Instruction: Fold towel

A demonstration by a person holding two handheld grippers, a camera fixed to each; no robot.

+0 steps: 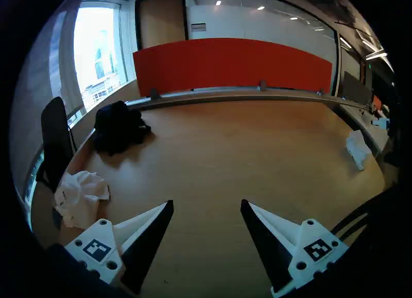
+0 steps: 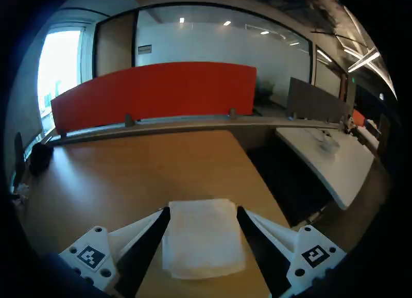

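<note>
A folded white towel (image 2: 203, 238) lies flat on the wooden table (image 2: 129, 169) near its right edge. My right gripper (image 2: 202, 209) is open, with one finger on each side of the towel and close to its edges. My left gripper (image 1: 206, 202) is open over bare table (image 1: 232, 143), nothing between its fingers. A crumpled white cloth (image 1: 80, 192) lies at the table's left edge, just beyond the left finger. Another white cloth (image 1: 358, 148) lies at the far right edge.
A black bag (image 1: 118, 125) sits at the back left of the table, also visible as the bag (image 2: 40, 156). A red divider (image 1: 232, 63) runs along the far edge. A black chair (image 1: 54, 138) stands at the left. A white desk (image 2: 335, 169) stands across a dark gap on the right.
</note>
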